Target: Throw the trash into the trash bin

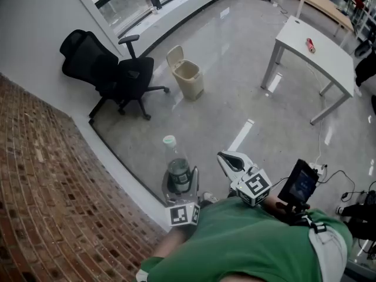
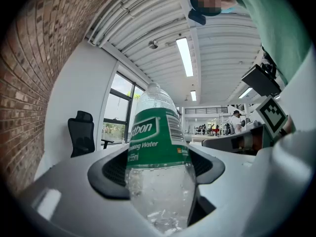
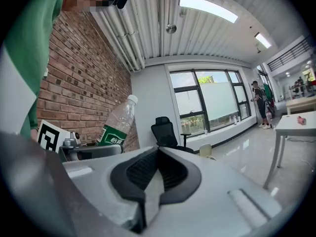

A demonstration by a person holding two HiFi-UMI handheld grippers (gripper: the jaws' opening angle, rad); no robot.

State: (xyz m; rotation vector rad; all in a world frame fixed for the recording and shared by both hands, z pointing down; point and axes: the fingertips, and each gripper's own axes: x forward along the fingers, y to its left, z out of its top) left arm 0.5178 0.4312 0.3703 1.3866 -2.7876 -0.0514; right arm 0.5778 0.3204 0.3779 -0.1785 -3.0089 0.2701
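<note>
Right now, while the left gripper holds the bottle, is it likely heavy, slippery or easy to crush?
The bottle looks nearly empty, with only droplets inside, so it is probably light. Its clear plastic wall would likely dent under a hard squeeze from the left gripper. The smooth round body may slip in the jaws, or roll if laid down.

Gripping a bottle (image 1: pixel 175 157) in the left gripper's (image 1: pixel 180 188) wide jaws, level; holding the right gripper (image 1: pixel 229 160) just to its right, jaws closed, empty.
</note>
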